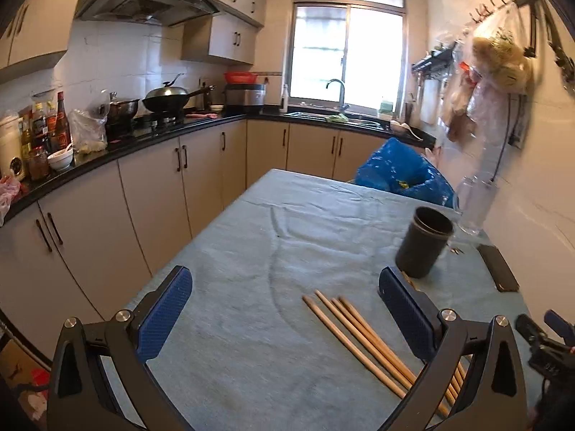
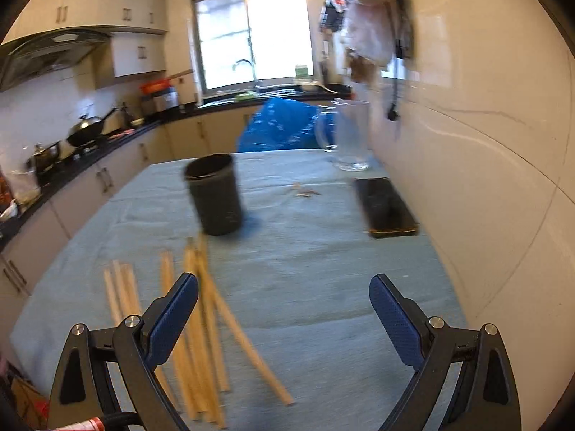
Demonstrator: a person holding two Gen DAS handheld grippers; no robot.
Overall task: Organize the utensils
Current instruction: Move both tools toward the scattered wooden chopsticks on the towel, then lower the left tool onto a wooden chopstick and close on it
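Note:
Several wooden chopsticks point(image 1: 363, 337) lie loose on the blue-grey tablecloth point(image 1: 251, 251); in the right wrist view the chopsticks point(image 2: 201, 323) spread out at the lower left. A dark cylindrical holder point(image 1: 424, 242) stands upright beyond them; it also shows in the right wrist view point(image 2: 215, 195). My left gripper point(image 1: 284, 289) is open and empty above the cloth, the chopsticks between its fingers. My right gripper point(image 2: 284, 298) is open and empty, its left finger point(image 2: 172, 318) over the chopsticks. The right wrist view is blurred.
A black phone point(image 2: 386, 206) lies near the right wall, also in the left wrist view point(image 1: 497, 267). A clear glass mug point(image 2: 350, 136) and a blue bag point(image 2: 284, 125) sit at the table's far end. Kitchen counter and cabinets point(image 1: 151, 179) run along the left.

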